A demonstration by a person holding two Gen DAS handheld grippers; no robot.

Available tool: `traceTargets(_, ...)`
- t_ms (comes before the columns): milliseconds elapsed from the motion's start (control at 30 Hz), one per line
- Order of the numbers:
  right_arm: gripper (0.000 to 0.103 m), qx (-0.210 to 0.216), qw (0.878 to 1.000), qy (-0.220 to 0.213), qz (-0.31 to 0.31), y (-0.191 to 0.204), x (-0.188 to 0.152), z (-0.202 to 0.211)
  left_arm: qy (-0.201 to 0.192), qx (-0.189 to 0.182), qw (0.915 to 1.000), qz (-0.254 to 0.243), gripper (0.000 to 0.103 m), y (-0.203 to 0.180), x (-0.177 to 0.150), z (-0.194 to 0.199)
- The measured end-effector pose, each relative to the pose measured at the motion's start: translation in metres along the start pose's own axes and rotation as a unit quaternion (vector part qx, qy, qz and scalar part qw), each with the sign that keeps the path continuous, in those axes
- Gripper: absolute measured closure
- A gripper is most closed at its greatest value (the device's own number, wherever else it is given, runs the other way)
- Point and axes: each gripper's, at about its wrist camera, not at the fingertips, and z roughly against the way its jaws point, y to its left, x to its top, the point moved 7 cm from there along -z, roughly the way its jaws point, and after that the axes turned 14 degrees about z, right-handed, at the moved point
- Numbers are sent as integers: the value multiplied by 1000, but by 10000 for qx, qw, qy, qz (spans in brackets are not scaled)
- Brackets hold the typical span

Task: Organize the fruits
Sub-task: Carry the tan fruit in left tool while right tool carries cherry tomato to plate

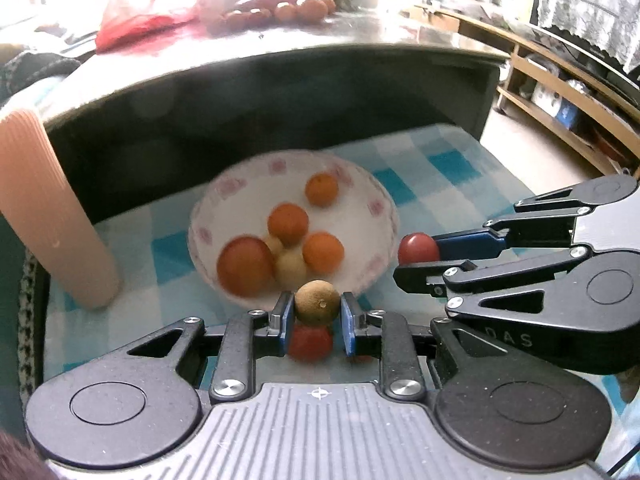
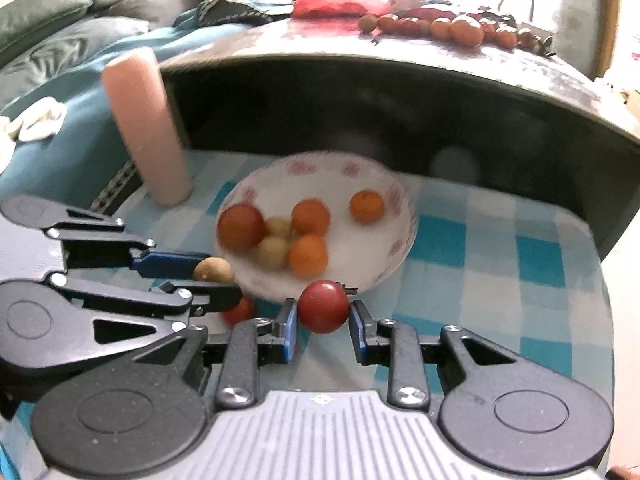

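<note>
Far left there's a pink ribbed cylinder standing on the blue checked cloth. Next over, my left gripper is pinching a brownish longan right at the near rim of the white bowl. A red cherry tomato sits on the cloth just under it. The bowl holds a bigger tomato, three small oranges and a couple of pale longans. To the right, my right gripper is clamped on another red tomato, just beside the bowl's edge. Up on the dark table behind, more fruit sits in a row by a red bag.
</note>
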Motion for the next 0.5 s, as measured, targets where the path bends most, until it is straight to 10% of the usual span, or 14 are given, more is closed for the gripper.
traceTargets(500,60,-115,9999,-72,-43,-27,21,-28,-71,92,9999,63,73,0,19,-26)
